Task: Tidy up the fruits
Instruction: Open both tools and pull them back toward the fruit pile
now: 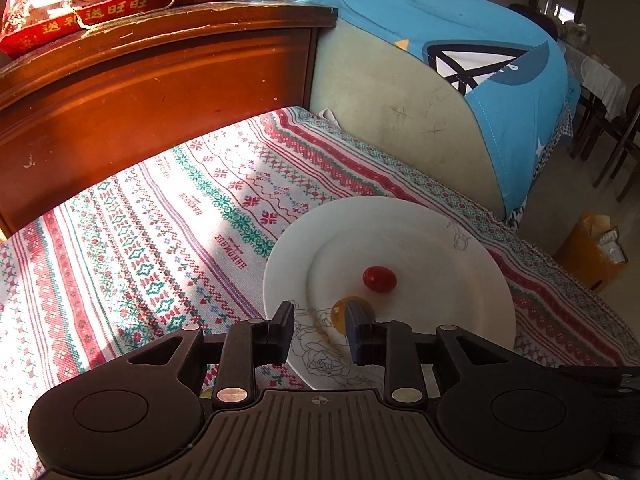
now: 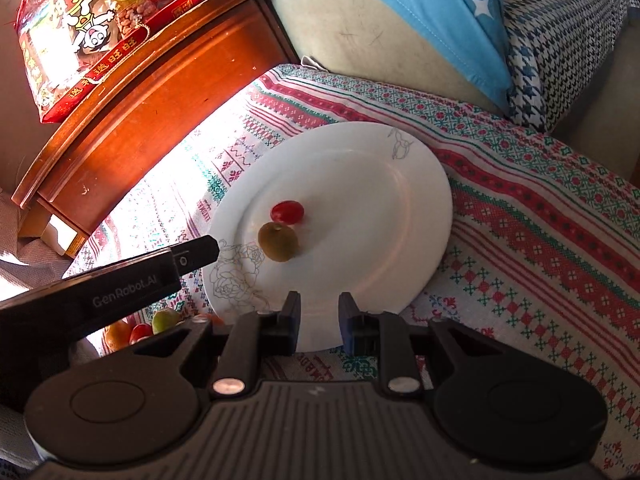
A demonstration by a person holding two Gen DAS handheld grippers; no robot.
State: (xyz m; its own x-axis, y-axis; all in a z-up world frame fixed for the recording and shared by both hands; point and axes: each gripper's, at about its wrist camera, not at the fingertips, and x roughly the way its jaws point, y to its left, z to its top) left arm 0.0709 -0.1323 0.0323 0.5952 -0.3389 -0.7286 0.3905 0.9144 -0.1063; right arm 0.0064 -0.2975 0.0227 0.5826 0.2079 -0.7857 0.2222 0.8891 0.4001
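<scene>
Left claw (image 1: 320, 330) hangs nearly closed and empty over the near rim of the white plate (image 1: 440, 232), right claw (image 2: 319, 322) likewise, while the yellow fruit (image 2: 278, 244) and red tomato (image 2: 287, 212) farther in look light, slick and squishy, so pinch gently across their middles.

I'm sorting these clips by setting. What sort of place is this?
Most likely a lived-in home, a living or dining area. A patterned tablecloth holds a white plate with two small fruits, a wooden cabinet carries a red snack gift pack, and wooden chairs stand in the background.
</scene>
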